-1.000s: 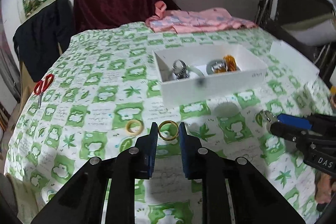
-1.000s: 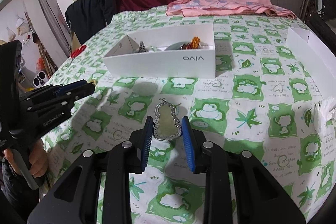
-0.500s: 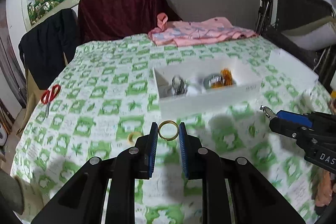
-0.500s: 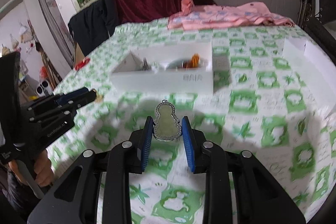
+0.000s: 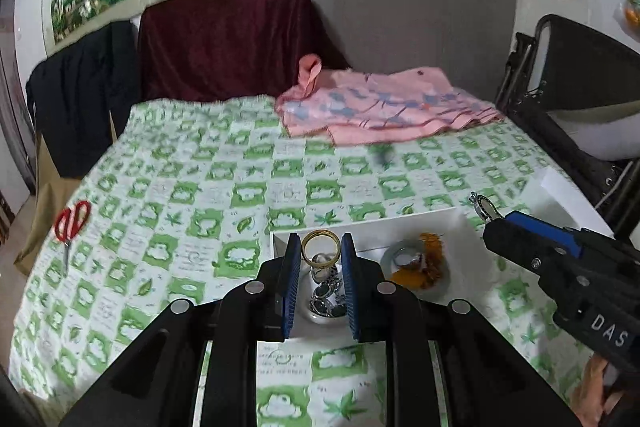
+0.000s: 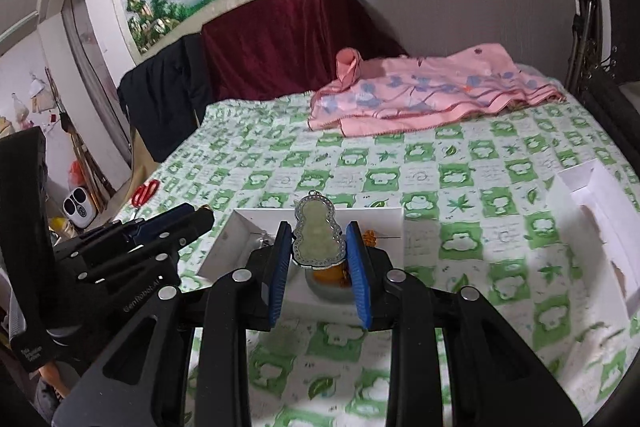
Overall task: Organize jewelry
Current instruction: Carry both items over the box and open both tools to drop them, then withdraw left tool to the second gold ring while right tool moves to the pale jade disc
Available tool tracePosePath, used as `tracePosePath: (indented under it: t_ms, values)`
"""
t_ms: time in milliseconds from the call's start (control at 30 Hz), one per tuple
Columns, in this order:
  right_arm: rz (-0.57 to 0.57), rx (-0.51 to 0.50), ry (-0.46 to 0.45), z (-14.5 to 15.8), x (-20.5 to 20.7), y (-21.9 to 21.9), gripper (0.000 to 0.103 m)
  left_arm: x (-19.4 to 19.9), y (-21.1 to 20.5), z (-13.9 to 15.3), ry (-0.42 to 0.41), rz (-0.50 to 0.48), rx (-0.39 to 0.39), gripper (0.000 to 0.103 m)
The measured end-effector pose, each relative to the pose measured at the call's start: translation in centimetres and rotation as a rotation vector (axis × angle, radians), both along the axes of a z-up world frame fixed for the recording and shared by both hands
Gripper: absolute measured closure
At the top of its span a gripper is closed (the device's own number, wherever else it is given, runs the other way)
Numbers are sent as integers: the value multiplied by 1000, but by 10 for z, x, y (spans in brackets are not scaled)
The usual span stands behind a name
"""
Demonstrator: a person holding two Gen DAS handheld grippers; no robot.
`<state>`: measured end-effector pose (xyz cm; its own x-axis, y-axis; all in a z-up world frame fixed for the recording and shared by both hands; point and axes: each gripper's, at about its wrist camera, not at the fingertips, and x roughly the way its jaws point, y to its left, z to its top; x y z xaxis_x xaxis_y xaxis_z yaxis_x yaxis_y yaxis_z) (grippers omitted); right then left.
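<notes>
Left gripper (image 5: 320,259) fingers pinch thin gold ring (image 5: 320,248); right gripper (image 6: 318,245) fingers clamp pale green gourd-shaped pendant (image 6: 317,234), both above open white cardboard box (image 6: 384,215) whose contents they partly hide.

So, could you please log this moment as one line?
left hand-held gripper: gold ring | right hand-held gripper: jade pendant | both over white box

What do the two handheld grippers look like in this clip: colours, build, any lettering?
Both are matte black plastic with silver pivot rivets. The left gripper and right gripper each carry ribbed blue pads on two flat fingers. White lettering beginning "DAS" marks the right gripper's side; "GenRobot.AI" marks the left's. No cables or sleeves are visible.
</notes>
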<state>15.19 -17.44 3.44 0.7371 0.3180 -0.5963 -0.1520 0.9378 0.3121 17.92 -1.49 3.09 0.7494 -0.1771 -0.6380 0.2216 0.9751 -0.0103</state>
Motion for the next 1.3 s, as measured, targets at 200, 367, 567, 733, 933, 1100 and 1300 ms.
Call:
tracePosePath:
  t_ms: [200,367,567,733,933,1100,1300]
  values:
    - [12,-7,59,-29,21,6,75,27,0,-34,96,11,15,82]
    - [11,30,73,-42,25,0,71,31,1,-45,112,11,8,64]
    - [-5,58,44,-37,17,-5,64,20,-2,-38,64,0,12,48]
    - [-22,60,32,-35,13,-8,50,13,-1,-31,13,30,30,26]
    - [-38,63,6,-31,7,-10,40,11,3,-29,4,49,33,19]
    - [-38,53,-14,-28,2,-10,37,11,9,-29,13,64,14,18]
    - [-34,47,-27,-26,-4,-9,35,11,15,-29,18,86,12,13]
